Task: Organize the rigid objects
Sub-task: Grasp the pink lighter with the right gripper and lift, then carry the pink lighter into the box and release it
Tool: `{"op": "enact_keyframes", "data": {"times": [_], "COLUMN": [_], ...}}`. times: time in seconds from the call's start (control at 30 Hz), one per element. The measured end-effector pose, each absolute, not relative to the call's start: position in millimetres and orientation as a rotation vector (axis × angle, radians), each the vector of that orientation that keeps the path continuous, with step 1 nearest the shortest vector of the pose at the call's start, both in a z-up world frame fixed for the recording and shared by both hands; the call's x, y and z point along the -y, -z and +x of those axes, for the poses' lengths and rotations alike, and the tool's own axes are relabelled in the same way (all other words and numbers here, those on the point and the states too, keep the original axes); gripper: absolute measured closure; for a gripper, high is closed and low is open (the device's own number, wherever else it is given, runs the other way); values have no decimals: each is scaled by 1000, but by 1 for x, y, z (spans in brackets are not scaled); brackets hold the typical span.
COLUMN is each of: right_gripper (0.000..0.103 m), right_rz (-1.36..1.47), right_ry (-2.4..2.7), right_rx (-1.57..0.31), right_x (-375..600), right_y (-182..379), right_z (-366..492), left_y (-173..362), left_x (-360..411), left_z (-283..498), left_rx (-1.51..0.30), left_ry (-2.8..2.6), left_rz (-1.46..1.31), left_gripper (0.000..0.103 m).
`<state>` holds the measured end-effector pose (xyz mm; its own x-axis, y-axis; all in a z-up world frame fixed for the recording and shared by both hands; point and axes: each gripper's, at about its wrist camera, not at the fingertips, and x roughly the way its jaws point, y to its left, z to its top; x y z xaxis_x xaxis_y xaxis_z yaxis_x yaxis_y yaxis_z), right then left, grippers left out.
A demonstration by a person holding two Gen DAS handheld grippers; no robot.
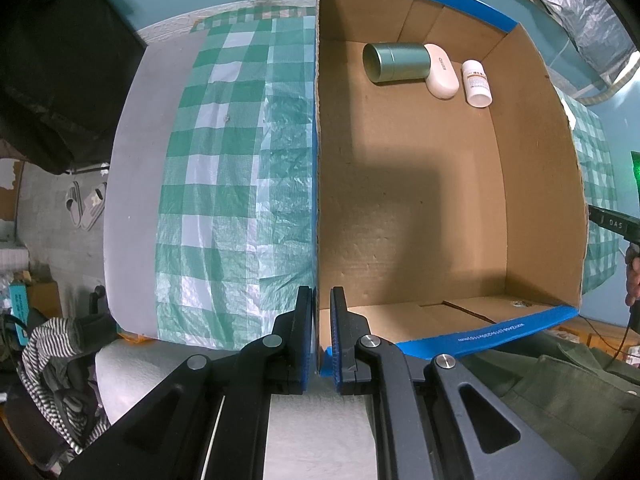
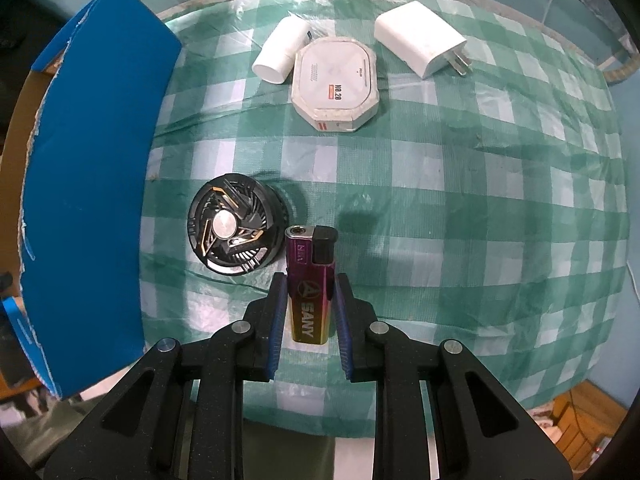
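Right now the right gripper (image 2: 308,300) has its fingers spread to either side of a purple lighter (image 2: 310,280) that lies flat on the checked cloth of the worktop (image 2: 460,200); narrow gaps show on both sides, so it is bracketed, not yet pinched. The lighter looks light, stiff and glossy, so it may slip; the flat long sides of its body, below the black cap, seem the safest place to squeeze. Just beside it to the left sits a round black fan (image 2: 234,226). Farther back lie a white tube (image 2: 282,50), touching an octagonal white box (image 2: 336,84), and a white charger (image 2: 420,38) set apart.

The left gripper (image 1: 320,336) pinches the near corner of the cardboard box (image 1: 536,184), its fingers nearly together on the wall. Inside, at the far end, rest a green tin (image 1: 396,62), a white case (image 1: 440,72) against it, and a small white bottle (image 1: 476,82).

Fisheye bending warps every edge. The small print on the bottle cannot be read, and the box's outer wall (image 2: 88,184) hides its inside from the right camera.
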<state>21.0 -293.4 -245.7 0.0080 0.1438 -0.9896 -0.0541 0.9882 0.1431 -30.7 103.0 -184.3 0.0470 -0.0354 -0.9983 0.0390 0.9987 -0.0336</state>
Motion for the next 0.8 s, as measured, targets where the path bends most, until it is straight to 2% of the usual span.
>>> {"op": "enact_keyframes", "data": {"times": [0.8], "right_gripper": [82], "right_rz": [21], "right_ry": [-171], "right_rx": [-1472], "right_x": [289], "right_y": [178], "right_z": [23], "left_y": [183], "left_x": [-103], "left_z": [-34], "left_rx": [-1524], "left_ry": [57], "left_rz": [0], "left_gripper": [95]}}
